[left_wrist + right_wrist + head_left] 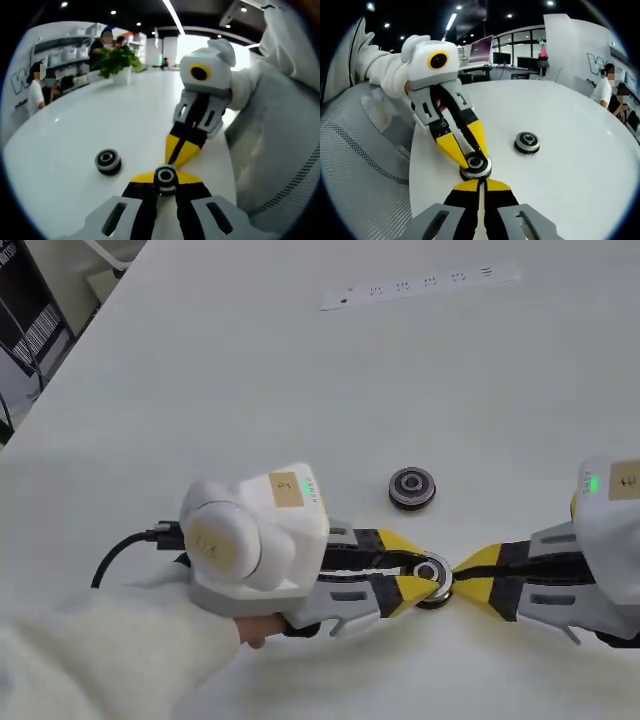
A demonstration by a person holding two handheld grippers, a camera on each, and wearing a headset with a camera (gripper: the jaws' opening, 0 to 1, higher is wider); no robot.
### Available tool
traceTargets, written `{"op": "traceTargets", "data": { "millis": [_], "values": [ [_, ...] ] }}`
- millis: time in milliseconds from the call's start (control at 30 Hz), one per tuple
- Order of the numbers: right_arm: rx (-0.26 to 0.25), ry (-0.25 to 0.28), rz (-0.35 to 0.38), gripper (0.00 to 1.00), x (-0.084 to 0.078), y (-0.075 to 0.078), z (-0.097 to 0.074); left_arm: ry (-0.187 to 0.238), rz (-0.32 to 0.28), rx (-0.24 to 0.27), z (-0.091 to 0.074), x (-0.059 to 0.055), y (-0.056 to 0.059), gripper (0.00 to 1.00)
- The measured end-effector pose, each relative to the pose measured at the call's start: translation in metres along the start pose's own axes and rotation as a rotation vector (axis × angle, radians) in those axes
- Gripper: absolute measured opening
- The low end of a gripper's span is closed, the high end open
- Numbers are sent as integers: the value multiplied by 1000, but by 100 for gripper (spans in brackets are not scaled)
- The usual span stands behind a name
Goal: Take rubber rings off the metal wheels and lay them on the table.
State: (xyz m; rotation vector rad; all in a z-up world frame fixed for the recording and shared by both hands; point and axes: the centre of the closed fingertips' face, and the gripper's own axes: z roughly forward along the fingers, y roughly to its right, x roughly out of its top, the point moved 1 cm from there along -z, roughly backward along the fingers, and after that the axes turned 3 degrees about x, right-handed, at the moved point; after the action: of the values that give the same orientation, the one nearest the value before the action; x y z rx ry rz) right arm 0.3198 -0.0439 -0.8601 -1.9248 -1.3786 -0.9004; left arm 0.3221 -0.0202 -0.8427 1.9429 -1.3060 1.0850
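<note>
A small metal wheel [431, 574] with a black rubber ring lies on the white table [300, 370]. My left gripper [424, 578] comes in from the left and is shut on this wheel [166, 178], one jaw on each side. My right gripper [457, 575] reaches in from the right, its yellow tips pressed together on the wheel's rim [476, 165] where the black ring sits. In the right gripper view its jaws [480, 184] meet just below the wheel. A second wheel [411, 487] with its ring on lies apart, farther back [108, 161] [527, 142].
A white power strip [420, 287] lies at the far side of the table. The table's left edge [60, 360] runs diagonally, with floor and a rack beyond. A black cable [125, 550] trails from my left gripper. People and a potted plant [116, 59] stand past the table.
</note>
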Motion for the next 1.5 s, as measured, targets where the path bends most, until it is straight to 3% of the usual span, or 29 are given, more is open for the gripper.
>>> {"op": "traceTargets", "data": {
  "millis": [67,133,367,533,633,767,900,933,1000,1167,1500],
  "values": [
    [-17,-4,8,0,0,3,-1,0,5,-1,0,0,0,14],
    [-21,7,88,0,0,4,-1,-1,11,2,0,0,0,14],
    [-25,32,197,0,-1,9,-2,-3,41,11,1,0,0,13],
    [-15,112,346,0,5,14,-7,-2,40,13,1,0,0,13],
    [-12,114,365,0,2,15,-7,0,41,15,1,0,0,13],
    [32,197,552,0,7,16,-8,0,40,15,1,0,0,13],
    [65,236,653,0,7,15,-9,7,35,19,1,0,-1,13],
    [95,260,678,0,12,12,-9,8,34,19,1,0,-1,13],
    [80,245,664,0,10,13,-8,9,34,19,1,0,-1,13],
    [108,253,736,0,12,9,-10,17,19,18,1,0,-1,13],
    [124,259,727,0,17,5,-9,16,22,19,1,0,-1,12]
  ]
}}
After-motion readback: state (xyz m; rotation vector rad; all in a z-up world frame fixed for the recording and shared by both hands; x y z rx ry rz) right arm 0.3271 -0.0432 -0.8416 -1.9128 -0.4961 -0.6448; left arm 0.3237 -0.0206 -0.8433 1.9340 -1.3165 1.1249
